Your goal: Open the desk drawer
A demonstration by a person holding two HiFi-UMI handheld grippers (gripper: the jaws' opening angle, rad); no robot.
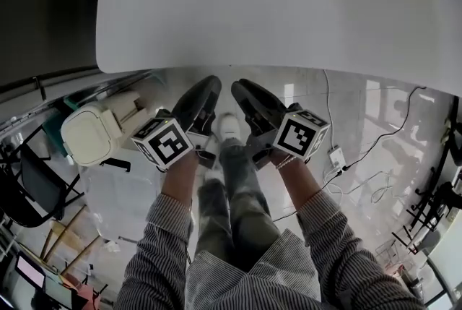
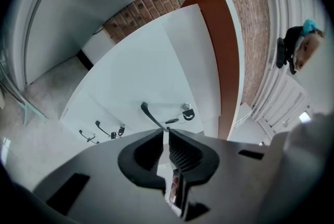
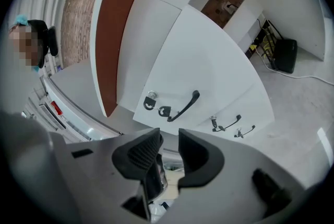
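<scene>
The white drawer unit (image 2: 141, 77) stands under the white desk top (image 1: 289, 5), which hides it in the head view. Its top drawer has a black bar handle (image 2: 151, 115) and a lock with a key (image 2: 187, 112); two lower handles (image 2: 103, 128) sit below. In the right gripper view the same top handle (image 3: 183, 106) is straight ahead, apart from the jaws. My left gripper (image 2: 166, 137) is shut with nothing in it. My right gripper (image 3: 169, 139) stands open, its gap empty. Both grippers (image 1: 213, 82) (image 1: 242, 87) hang side by side just below the desk's front edge.
A white lidded bin (image 1: 94, 131) stands on the floor at the left. Cables and a power adapter (image 1: 336, 157) lie on the floor at the right. A brown panel (image 2: 219, 45) flanks the drawer unit. A black bag (image 3: 284, 56) sits by the wall. A person (image 2: 300, 48) is far off.
</scene>
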